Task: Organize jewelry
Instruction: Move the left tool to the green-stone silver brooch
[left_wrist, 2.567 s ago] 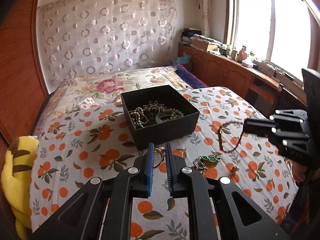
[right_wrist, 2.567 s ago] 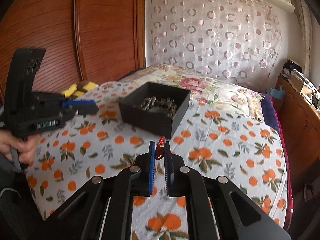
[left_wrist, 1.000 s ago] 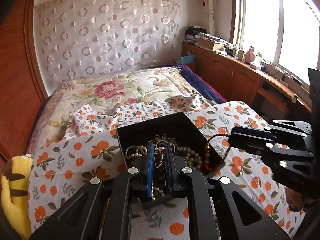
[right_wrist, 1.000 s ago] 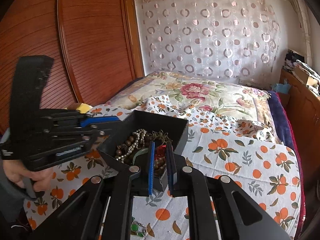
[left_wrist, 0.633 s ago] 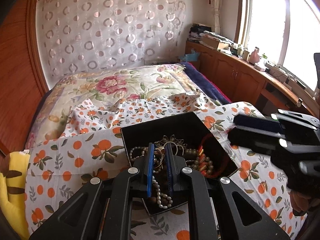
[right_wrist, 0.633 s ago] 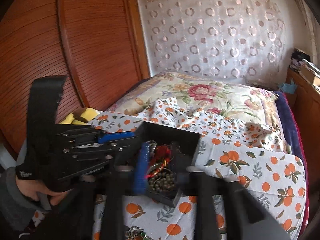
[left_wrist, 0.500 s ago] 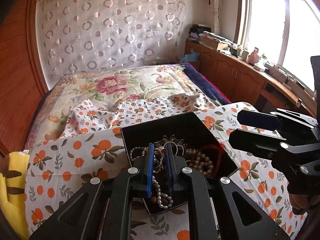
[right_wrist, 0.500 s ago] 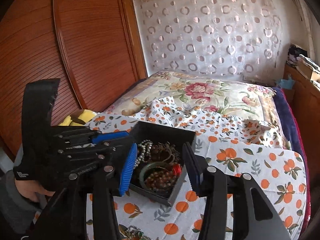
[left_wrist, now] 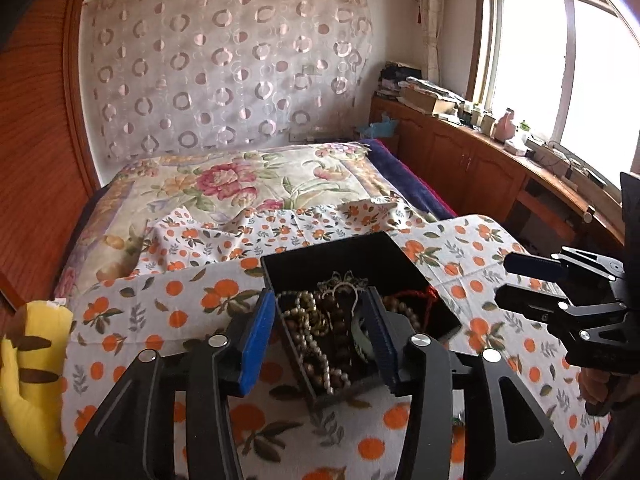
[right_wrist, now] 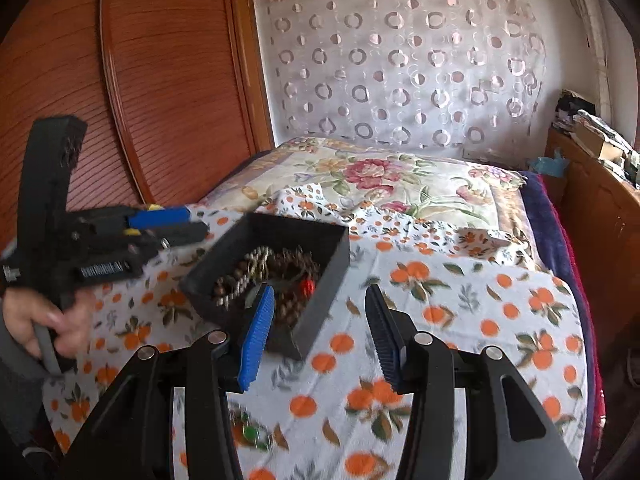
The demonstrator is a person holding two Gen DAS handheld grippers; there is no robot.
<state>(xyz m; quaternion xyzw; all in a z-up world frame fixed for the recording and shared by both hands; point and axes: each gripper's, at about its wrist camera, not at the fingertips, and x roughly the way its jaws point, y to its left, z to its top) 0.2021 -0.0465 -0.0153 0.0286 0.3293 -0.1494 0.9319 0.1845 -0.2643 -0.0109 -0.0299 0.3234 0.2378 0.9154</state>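
Left gripper [left_wrist: 318, 334] is opening over the square black box [left_wrist: 394, 258], nothing between its ribbed blue pads, where a second ago it was pinching a gold ring. Right gripper [right_wrist: 320, 330], already parted and empty, is hovering beside the box; beaded strands and red cord [left_wrist: 416, 295] are lying inside on the orange-print bedsheet [right_wrist: 460, 320]

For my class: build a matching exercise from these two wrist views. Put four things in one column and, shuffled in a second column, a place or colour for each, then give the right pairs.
Column one:
1. black box
2. pearl strand
3. green-stone piece
4. yellow plush toy

Column two:
A. lying on the orange-print cloth, outside the box
B. at the bed's edge, beside the wooden panel
C. standing on the cloth, holding the jewelry
D. draped in the box towards its near wall

Pairs: 1-C, 2-D, 3-A, 4-B
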